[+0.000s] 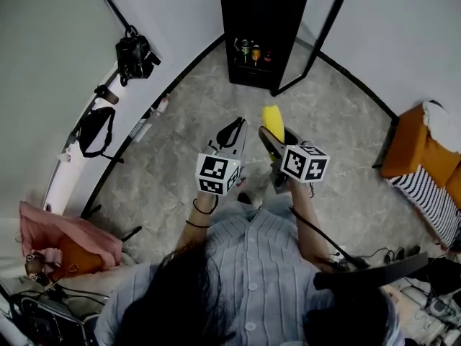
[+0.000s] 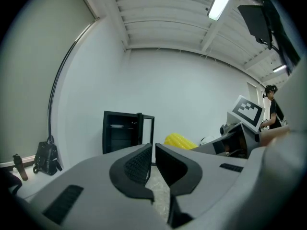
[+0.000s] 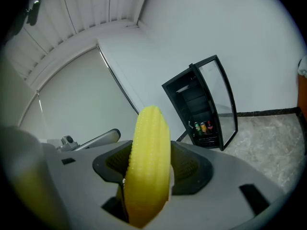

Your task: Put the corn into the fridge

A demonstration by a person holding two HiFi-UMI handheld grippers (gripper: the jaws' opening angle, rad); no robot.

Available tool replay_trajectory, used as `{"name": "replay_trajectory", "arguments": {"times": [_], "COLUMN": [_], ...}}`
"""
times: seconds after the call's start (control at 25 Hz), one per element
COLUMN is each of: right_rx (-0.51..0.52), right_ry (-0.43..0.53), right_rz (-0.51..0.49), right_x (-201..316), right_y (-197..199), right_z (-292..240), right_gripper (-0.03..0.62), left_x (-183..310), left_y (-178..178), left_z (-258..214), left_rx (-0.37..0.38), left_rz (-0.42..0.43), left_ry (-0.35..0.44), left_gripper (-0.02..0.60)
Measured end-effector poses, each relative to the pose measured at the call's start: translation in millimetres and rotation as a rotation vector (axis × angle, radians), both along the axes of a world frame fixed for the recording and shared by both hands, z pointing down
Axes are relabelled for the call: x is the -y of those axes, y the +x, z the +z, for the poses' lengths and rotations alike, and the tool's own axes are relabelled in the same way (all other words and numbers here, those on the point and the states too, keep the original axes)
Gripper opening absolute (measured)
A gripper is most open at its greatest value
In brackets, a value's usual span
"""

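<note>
Corn (image 3: 147, 162) clamped in right gripper (image 1: 276, 137), well short of open fridge (image 1: 258, 31) | left gripper (image 2: 152, 163) narrow, empty | risk: tapered cob could slip loose, or clip the door (image 1: 314, 29).

Left gripper (image 2: 153, 153) closed and empty, open black fridge (image 2: 120, 132) ahead, yellow corn (image 2: 179, 140) right.

Count: 1 corn (image 3: 148, 162); 1 fridge (image 1: 263, 6) at 12 o'clock, 3 drinks (image 1: 256, 52) inside; left gripper (image 1: 235, 130) plus right gripper (image 1: 271, 140) = 2; 2 black bags (image 1: 133, 55) at 10 o'clock.
</note>
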State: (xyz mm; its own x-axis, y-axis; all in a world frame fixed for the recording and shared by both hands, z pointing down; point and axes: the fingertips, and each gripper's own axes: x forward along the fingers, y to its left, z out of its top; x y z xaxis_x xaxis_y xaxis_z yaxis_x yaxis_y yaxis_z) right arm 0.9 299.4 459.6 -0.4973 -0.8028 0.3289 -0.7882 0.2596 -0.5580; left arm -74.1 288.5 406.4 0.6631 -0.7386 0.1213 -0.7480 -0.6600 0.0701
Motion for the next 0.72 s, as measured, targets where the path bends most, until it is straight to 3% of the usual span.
{"name": "replay_trajectory", "arguments": {"times": [0.44,0.72], "right_rx": [-0.027,-0.033], "right_ry": [-0.036,-0.056], "right_rz": [-0.002,-0.021], "right_x": [-3.7,26.9], "right_y": [5.1,8.7], "right_z": [16.9,24.9], "right_gripper": [0.245,0.245], "left_x": [2.9,37.2], "left_y": [6.8,15.3], "left_z": [22.9,28.1], "left_rx": [-0.019,-0.047], "left_rz": [0.022,0.016], "left_ry": [-0.053,-0.082], "left_gripper": [0.02,0.02]}}
